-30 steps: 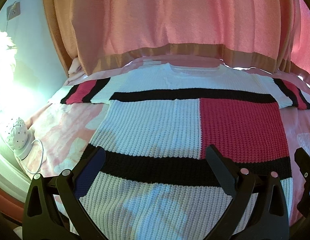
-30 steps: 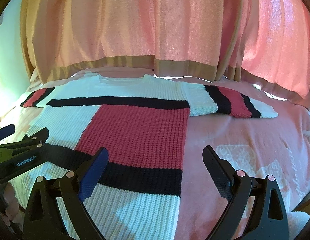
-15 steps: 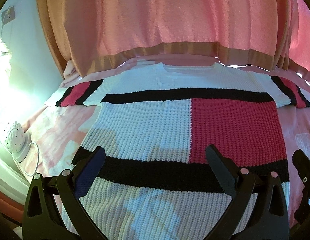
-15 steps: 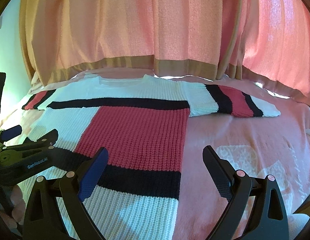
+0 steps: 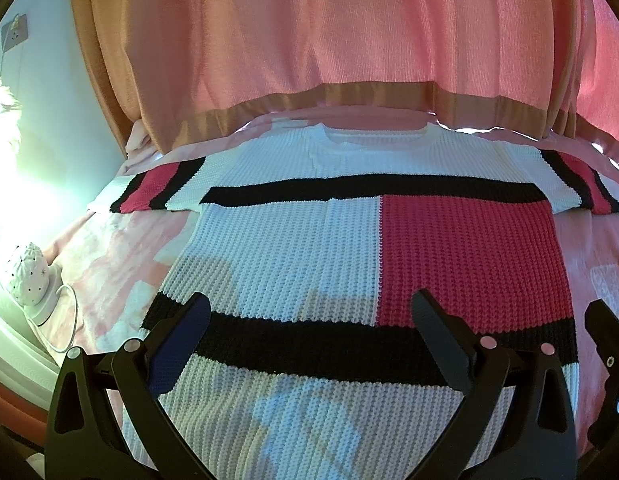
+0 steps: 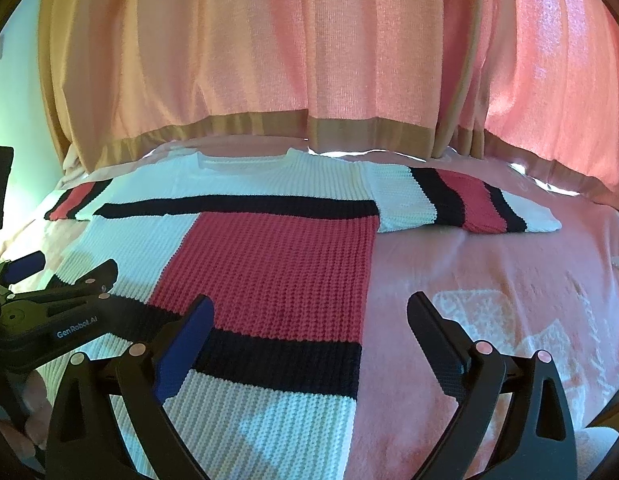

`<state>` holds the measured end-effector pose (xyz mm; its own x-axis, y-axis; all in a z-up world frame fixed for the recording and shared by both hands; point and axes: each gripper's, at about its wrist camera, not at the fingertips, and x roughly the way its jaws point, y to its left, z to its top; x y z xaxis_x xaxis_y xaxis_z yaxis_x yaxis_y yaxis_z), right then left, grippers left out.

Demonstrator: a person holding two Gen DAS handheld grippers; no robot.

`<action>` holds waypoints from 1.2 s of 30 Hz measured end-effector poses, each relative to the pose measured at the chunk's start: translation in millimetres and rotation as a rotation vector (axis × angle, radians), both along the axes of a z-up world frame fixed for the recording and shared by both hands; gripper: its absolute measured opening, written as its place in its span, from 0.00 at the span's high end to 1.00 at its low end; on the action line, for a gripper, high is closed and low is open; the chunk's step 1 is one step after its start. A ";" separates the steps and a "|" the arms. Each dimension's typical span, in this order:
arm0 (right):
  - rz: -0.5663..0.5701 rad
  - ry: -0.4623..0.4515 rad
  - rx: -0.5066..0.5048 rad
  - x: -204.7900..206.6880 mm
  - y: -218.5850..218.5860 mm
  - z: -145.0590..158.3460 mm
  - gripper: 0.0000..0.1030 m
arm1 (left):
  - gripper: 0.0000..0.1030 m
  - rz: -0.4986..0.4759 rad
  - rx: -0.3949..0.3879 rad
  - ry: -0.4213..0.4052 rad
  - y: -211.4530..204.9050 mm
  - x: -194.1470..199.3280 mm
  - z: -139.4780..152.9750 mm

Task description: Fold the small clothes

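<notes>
A knitted sweater (image 5: 293, 256) with white, black and red blocks lies flat on the pink bed, neck toward the curtain, both sleeves spread out sideways. It also shows in the right wrist view (image 6: 269, 264). My left gripper (image 5: 309, 320) is open and empty, hovering over the sweater's lower black band. My right gripper (image 6: 309, 320) is open and empty above the sweater's lower right edge; its right finger is over bare blanket. The left gripper's body (image 6: 61, 320) shows at the left of the right wrist view.
A pink blanket (image 6: 489, 280) covers the bed. Pink and tan curtains (image 5: 349, 60) hang behind the far edge. A white dotted lamp (image 5: 27, 276) with a cord sits off the bed's left side, by a pale wall.
Both grippers have shifted slightly left and forward over the sweater. The left gripper's body shows further into the right wrist view. Both stay open.
</notes>
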<state>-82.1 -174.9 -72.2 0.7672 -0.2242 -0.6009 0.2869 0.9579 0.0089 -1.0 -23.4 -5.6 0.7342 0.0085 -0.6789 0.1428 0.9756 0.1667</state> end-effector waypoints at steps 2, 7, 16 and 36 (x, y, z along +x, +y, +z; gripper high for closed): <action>0.000 -0.001 0.011 0.0 -1.5 0.1 0.07 | 0.05 0.001 -0.003 0.001 0.3 0.1 0.2; 0.079 -0.142 0.134 -17.6 -23.2 22.5 0.07 | 0.05 0.009 -0.071 -0.022 10.8 -0.3 20.9; 0.192 -0.396 0.363 -49.4 -201.8 74.1 0.05 | 0.05 -0.050 -0.354 -0.194 21.4 19.8 114.1; -0.274 -0.300 0.861 59.6 -453.8 -91.1 0.99 | 0.05 0.066 -0.236 -0.033 -10.5 95.6 39.3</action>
